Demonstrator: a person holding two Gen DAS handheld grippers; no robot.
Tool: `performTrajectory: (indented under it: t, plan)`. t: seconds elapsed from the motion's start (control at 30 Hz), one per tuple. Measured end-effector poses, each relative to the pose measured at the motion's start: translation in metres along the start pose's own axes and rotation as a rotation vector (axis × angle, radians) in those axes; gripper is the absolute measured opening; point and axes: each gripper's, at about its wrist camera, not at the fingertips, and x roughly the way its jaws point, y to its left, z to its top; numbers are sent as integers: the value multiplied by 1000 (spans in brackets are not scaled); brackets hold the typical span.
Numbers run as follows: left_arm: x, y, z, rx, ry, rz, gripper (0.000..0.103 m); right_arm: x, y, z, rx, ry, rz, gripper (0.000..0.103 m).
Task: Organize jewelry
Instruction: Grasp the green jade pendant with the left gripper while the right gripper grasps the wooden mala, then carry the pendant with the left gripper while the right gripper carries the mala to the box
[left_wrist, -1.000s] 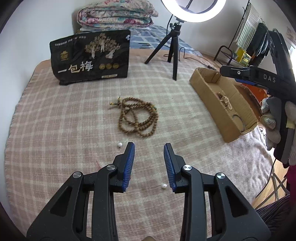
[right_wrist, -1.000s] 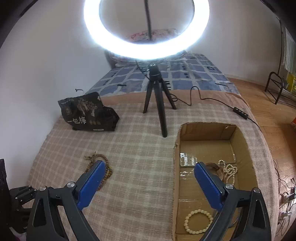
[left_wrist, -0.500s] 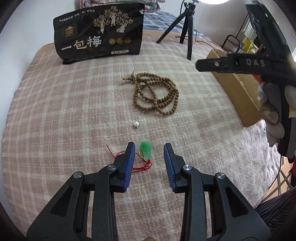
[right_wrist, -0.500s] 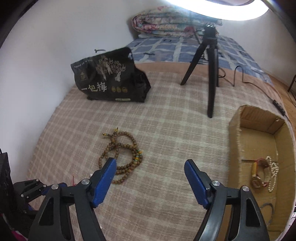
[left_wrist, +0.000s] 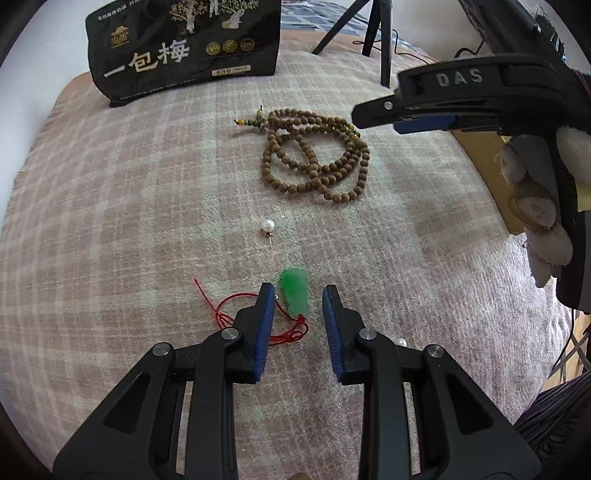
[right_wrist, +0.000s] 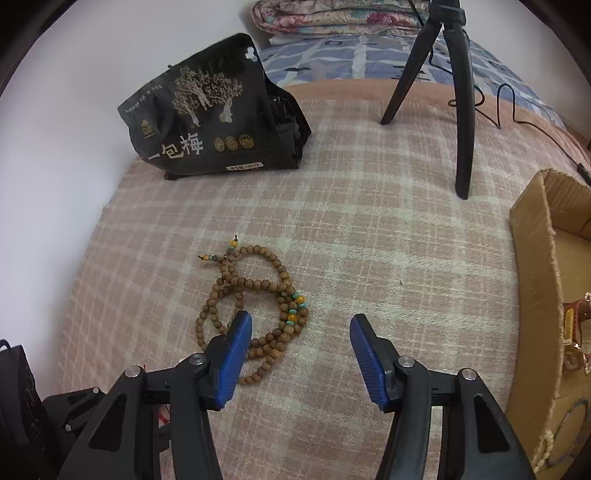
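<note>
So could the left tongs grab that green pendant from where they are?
Probably yes. The left tongs are open with the pendant lying between the tips, and nothing covers it. Only its red cord trails under the left finger, so it may come along.

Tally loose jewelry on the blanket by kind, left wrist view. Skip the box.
Wooden bead strand: 1
Pearl earrings: 2, and, the second partly hidden behind the left gripper
Green pendant on red cord: 1
Total: 4
</note>
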Motion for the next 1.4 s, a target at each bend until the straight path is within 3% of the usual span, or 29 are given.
performTrajectory:
  t: [0.17, 0.33, 0.5, 0.67, 0.8, 1.4]
  plan:
    - [8, -1, 5, 3, 9, 1, 27, 12, 2, 5, 20, 19, 17, 53]
    - [10, 1, 5, 0, 13, -6, 27, 27, 3, 7, 36, 43, 11, 43]
    - [15, 2, 5, 7, 9, 4, 22, 40, 15, 6, -27, 59, -54, 40]
    - [16, 3, 6, -2, 3, 7, 15, 43, 26, 3, -108, 36, -130, 24]
    - [15, 3, 6, 2, -5, 13, 14, 42, 24, 3, -113, 23, -120, 10]
    - [-31, 13, 13, -66, -108, 16, 14, -24, 41, 7, -101, -117, -31, 9]
